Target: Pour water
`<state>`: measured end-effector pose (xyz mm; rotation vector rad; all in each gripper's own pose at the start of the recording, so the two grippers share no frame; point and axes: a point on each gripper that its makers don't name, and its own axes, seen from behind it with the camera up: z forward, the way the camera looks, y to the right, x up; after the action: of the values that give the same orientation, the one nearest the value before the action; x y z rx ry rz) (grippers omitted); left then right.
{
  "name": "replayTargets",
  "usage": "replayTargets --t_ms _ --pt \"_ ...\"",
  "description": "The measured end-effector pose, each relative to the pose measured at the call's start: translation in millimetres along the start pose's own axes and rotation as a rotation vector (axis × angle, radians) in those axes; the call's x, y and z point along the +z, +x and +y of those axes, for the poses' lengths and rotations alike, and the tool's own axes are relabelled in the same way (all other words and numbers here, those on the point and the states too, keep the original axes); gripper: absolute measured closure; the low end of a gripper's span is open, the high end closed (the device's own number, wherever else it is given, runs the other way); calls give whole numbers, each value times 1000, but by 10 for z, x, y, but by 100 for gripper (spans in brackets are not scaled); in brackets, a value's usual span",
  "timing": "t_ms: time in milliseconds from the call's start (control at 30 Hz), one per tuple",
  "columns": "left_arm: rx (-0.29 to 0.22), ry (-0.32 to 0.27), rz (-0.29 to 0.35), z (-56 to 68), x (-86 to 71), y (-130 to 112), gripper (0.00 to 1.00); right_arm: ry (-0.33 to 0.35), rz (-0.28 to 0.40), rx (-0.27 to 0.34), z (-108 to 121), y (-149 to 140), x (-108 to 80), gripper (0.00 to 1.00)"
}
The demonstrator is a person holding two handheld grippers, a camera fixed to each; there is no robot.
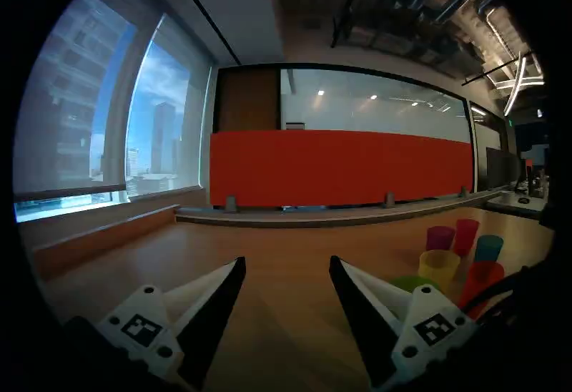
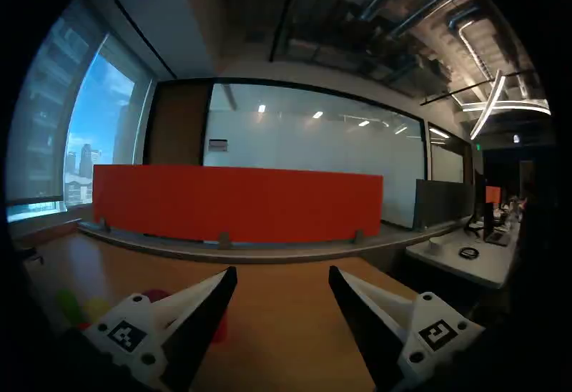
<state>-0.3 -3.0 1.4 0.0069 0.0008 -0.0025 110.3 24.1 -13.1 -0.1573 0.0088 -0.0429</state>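
Cups (image 1: pixel 439 265), coloured plastic, clustered upright on the wooden counter (image 1: pixel 214 242), just right of the left tongs (image 1: pixel 287 262), partly behind their right finger. Left tongs spread apart, holding nothing. Right tongs (image 2: pixel 282 272) also spread, holding nothing; cups dim at lower left in right gripper view.

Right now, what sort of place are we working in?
Most likely a high-rise office: a long wooden desk with an orange divider panel, a glass-walled room behind it, and city towers through the window. Coloured cups stand on the desk.
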Motion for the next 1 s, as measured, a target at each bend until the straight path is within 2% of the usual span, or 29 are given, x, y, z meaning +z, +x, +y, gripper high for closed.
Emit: replayTargets --t_ms 600,1000 --pt "3 -1 -1 9 -8 -11 14 9 17 -10 56 12 -64 1" --pt "3 -1 -1 7 -2 -5 14 35 73 -21 85 -47 -131 1"
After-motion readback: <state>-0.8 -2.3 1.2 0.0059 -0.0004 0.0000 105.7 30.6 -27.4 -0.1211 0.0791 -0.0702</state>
